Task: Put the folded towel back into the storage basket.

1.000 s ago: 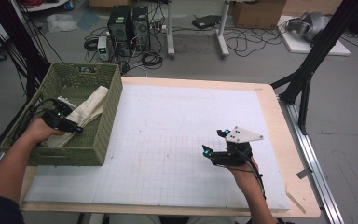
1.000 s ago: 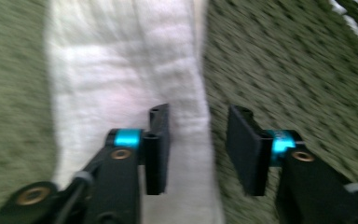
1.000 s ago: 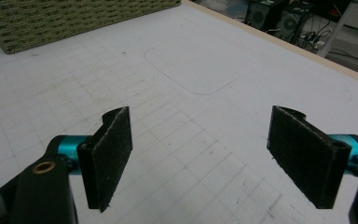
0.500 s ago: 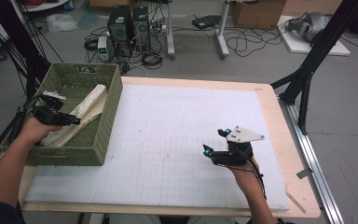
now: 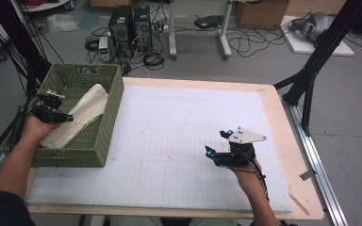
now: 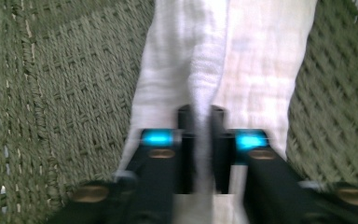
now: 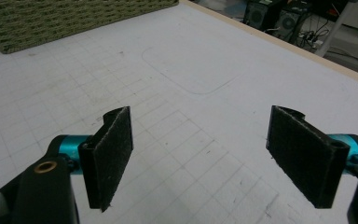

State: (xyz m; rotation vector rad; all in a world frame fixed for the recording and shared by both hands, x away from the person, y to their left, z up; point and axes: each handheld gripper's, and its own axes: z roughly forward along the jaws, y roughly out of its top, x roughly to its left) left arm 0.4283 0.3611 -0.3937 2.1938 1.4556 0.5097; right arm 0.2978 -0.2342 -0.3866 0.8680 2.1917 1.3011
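**Left gripper pinches the cloth in the basket**

The left gripper has just been closing, and its jaws now clamp a raised fold of the white cloth. The cloth lies lengthwise inside the green woven basket, which sits at the desk's far left corner, its walls close on both sides of the gripper. The right gripper hangs with jaws wide and nothing between them, above the gridded white mat near the desk's near right corner, with open room all round. Computer towers and cables lie on the floor beyond.
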